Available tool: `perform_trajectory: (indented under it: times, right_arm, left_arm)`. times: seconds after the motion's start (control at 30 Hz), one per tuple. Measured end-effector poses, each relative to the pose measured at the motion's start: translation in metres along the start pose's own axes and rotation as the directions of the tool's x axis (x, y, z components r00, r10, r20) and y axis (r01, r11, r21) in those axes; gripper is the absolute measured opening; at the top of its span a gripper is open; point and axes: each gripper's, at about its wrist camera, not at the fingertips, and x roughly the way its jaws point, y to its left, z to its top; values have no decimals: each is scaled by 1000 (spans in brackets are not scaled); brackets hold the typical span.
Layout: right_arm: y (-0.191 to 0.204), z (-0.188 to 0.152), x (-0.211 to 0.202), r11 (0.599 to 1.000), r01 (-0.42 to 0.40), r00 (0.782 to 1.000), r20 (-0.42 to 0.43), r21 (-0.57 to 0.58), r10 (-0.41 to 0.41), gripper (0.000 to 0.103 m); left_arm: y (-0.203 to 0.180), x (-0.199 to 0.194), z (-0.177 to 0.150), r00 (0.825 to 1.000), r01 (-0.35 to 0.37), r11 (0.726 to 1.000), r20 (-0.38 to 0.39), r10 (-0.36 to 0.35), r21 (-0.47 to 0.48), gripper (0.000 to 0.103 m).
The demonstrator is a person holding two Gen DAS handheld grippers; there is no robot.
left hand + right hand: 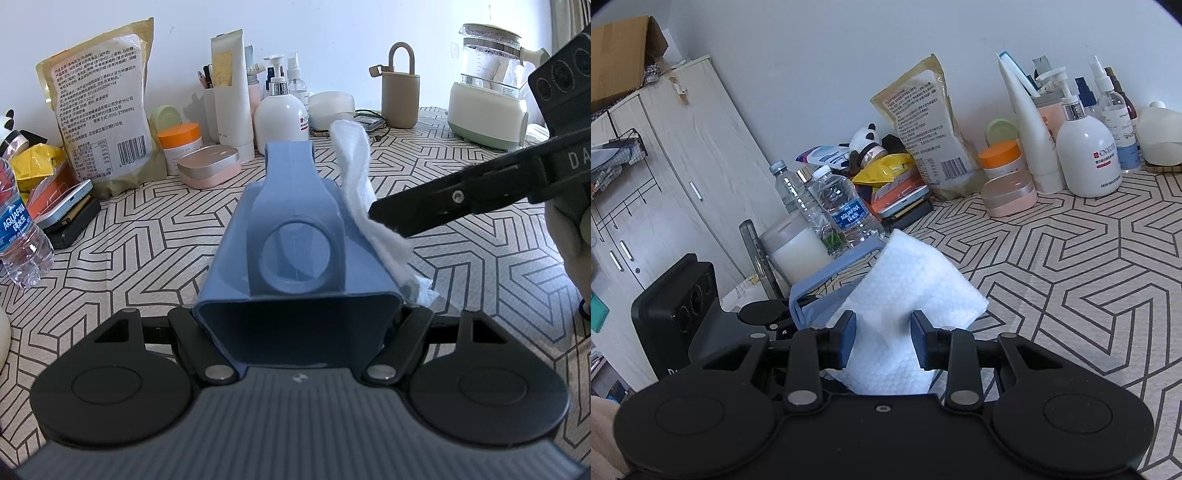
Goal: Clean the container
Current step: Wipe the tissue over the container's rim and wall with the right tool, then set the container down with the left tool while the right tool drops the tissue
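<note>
A blue plastic container [291,229] with a round hole in its upper face lies on its side, open end toward the camera. My left gripper [299,321] is shut on it near that open end. A white wipe [354,177] drapes along the container's right side. My right gripper [384,218] comes in from the right, shut on the wipe and holding it against that side. In the right wrist view the wipe [908,295] bulges up between the blue pads [847,332] of my right gripper [882,332]. The container's rim [827,273] shows just behind the wipe.
A table with a geometric-patterned cloth [480,277] lies below. At its back stand a printed pouch [103,107], an orange-lidded jar [181,144], a pink tin [210,166], a white pump bottle [280,118], a beige case [400,96] and a glass kettle [491,92]. A water bottle [18,236] stands left; a cabinet [676,177] lies beyond.
</note>
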Motion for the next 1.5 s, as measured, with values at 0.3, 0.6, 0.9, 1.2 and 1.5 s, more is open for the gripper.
perform_trajectory:
  times: [0.3, 0.6, 0.9, 1.2, 1.5]
  right_arm:
    - [1, 0, 0, 1000, 0, 1000, -4, -19, 0, 35]
    - [3, 0, 2, 999, -6, 1000, -10, -41, 6, 25]
    - [4, -5, 14, 983, 150, 986, -56, -110, -157, 23]
    - [5, -5, 16, 928, 306, 946, -41, -213, -322, 24]
    - [12, 3, 24, 959, 214, 973, -42, -185, -225, 55]
  left_arm:
    - [-1, 0, 0, 1000, -3, 1000, -5, 3, -2, 74]
    - [-1, 1, 1, 998, -60, 998, -8, 60, -18, 76]
    - [8, 2, 2, 979, -205, 973, -27, 203, -106, 76]
    - [13, 2, 3, 973, -230, 963, -21, 229, -144, 76]
    - [5, 4, 5, 969, -247, 964, -16, 246, -96, 76]
